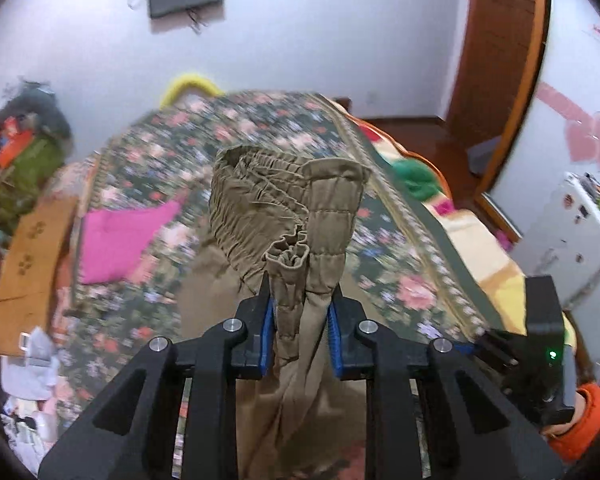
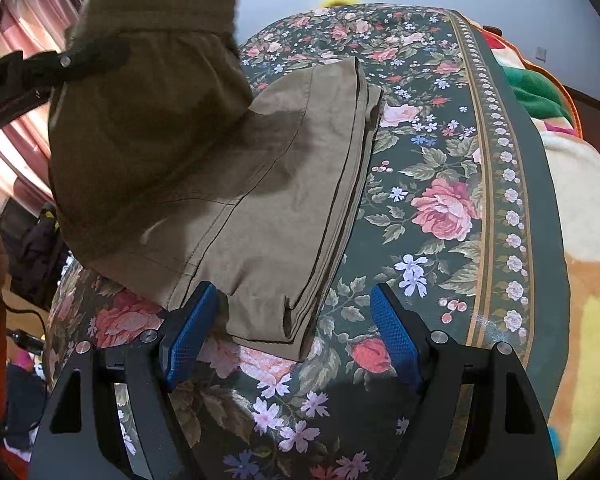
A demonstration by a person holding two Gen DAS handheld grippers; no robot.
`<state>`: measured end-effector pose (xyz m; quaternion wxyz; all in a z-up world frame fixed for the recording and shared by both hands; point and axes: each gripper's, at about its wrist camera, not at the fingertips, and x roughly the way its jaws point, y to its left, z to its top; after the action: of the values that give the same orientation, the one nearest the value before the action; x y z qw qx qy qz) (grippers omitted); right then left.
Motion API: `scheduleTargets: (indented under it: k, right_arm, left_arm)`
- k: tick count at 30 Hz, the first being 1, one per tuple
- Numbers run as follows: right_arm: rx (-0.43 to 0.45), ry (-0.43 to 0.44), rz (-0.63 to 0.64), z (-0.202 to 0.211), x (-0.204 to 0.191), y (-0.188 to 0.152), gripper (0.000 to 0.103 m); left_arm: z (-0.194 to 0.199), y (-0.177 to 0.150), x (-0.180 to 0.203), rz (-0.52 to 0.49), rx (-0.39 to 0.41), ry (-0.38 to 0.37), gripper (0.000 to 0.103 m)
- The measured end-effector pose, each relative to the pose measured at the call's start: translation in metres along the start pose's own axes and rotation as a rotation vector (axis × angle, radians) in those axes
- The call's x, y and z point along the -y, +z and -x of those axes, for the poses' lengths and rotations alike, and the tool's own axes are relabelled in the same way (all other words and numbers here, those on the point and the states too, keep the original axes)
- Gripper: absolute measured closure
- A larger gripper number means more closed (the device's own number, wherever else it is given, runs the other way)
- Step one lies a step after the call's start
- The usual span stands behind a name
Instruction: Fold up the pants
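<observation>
The khaki pants (image 2: 268, 200) lie lengthwise on the floral bedspread (image 2: 440, 200), legs stacked. My left gripper (image 1: 301, 308) is shut on the bunched elastic waistband (image 1: 276, 208) and holds it lifted above the bed; in the right wrist view it shows at the upper left (image 2: 66, 60) with the raised waist part (image 2: 148, 100) draped under it. My right gripper (image 2: 294, 312) is open and low over the bed, its blue pads (image 2: 188, 336) on either side of the near hem end of the legs. It also shows at the right edge of the left wrist view (image 1: 540, 344).
A pink cloth (image 1: 120, 236) lies on the bed's left side. A colourful blanket (image 2: 572, 240) runs along the bed's right edge. Clutter and a cardboard box (image 1: 28, 272) stand left of the bed. A wooden door (image 1: 500, 48) is at the back right.
</observation>
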<state>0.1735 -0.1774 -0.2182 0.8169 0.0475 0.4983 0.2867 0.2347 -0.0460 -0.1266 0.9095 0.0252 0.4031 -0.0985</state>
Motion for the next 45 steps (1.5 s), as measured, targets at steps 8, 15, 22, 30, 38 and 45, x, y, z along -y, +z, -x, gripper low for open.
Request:
scheduleTargets:
  k: [8,15,22,30,38,45]
  right_arm:
    - [0.005,0.002,-0.002,0.000,0.001,0.000,0.028]
    - [0.012,-0.003,-0.005,0.001,0.000,-0.002,0.028]
    - [0.031,-0.028,-0.003,0.008,0.000,-0.001,0.027]
    - [0.063,-0.041,-0.022,0.024,0.005,-0.002,0.027]
    - [0.093,-0.070,-0.078,0.037,0.022,0.003,0.027]
    - [0.113,-0.111,-0.108,0.045,0.031,0.006,0.027]
  left_arm:
    - [-0.033,-0.017,0.019,-0.018,-0.154,-0.104,0.080]
    - [-0.027,-0.026,0.020,-0.009,-0.177,-0.182,0.044]
    - [-0.014,-0.007,-0.010,-0.020,-0.092,-0.059,0.022]
    - [-0.049,0.022,-0.069,-0.023,-0.126,0.047,0.013]
    - [-0.125,0.040,-0.109,-0.013,-0.232,0.112,0.013]
    - [-0.217,0.031,-0.133,0.040,-0.399,0.100,0.012]
